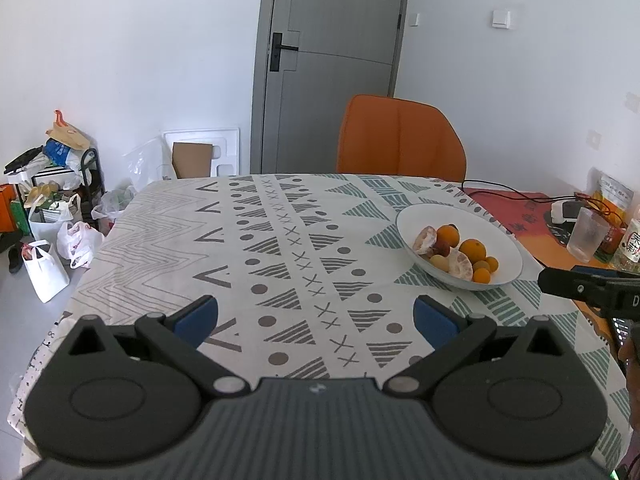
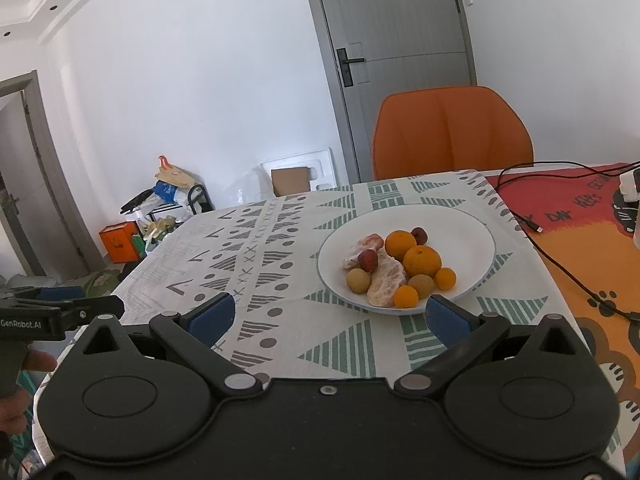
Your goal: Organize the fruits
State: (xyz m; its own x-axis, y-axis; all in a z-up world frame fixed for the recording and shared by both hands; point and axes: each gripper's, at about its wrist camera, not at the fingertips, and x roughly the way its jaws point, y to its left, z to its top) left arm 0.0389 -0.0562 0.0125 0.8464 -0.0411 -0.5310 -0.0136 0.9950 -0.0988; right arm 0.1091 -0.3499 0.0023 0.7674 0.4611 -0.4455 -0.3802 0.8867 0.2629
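My worktop with its patterned cloth [image 2: 280, 264] carries the shallow white bowl [image 2: 472, 240] at my right gripper's [image 2: 330, 318] twelve o'clock. Oranges [image 2: 422, 261], peeled segments and small fruits are heaped inside. Both jaws gape wide, empty; the left gripper [image 1: 316, 322] waits at nine o'clock.

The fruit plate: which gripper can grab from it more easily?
Probably the right gripper: the fruit plate lies just ahead of its open fingers. From the left gripper, also open, the plate sits off to the right, farther away.
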